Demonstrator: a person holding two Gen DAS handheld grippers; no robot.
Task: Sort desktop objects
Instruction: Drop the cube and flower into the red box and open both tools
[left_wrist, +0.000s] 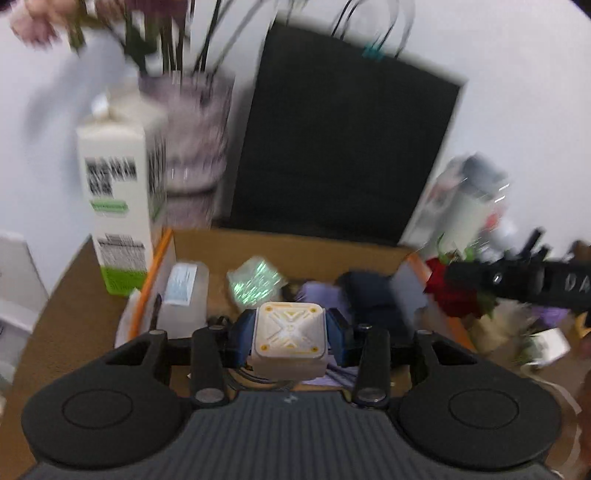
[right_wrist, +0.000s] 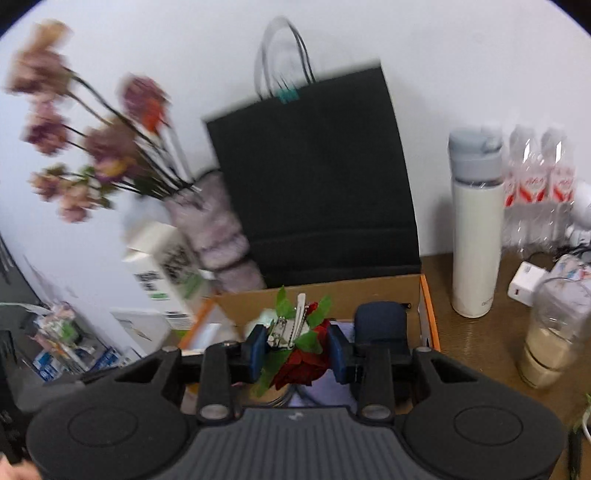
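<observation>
On the left, we have our left gripper (left_wrist: 290, 341) clamped on a white cube (left_wrist: 289, 341), held over the near edge of the cardboard box (left_wrist: 295, 247). The box lies straight ahead and below, so we judge a short drop forward would land the cube among the items already inside. On the right, our right gripper (right_wrist: 297, 352) grips a red artificial rose (right_wrist: 303, 365), its stem pointing up and away, also above the box (right_wrist: 351, 291).

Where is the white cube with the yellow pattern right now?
In the left wrist view, the white cube sits clamped in the left gripper, above the cardboard box.
</observation>
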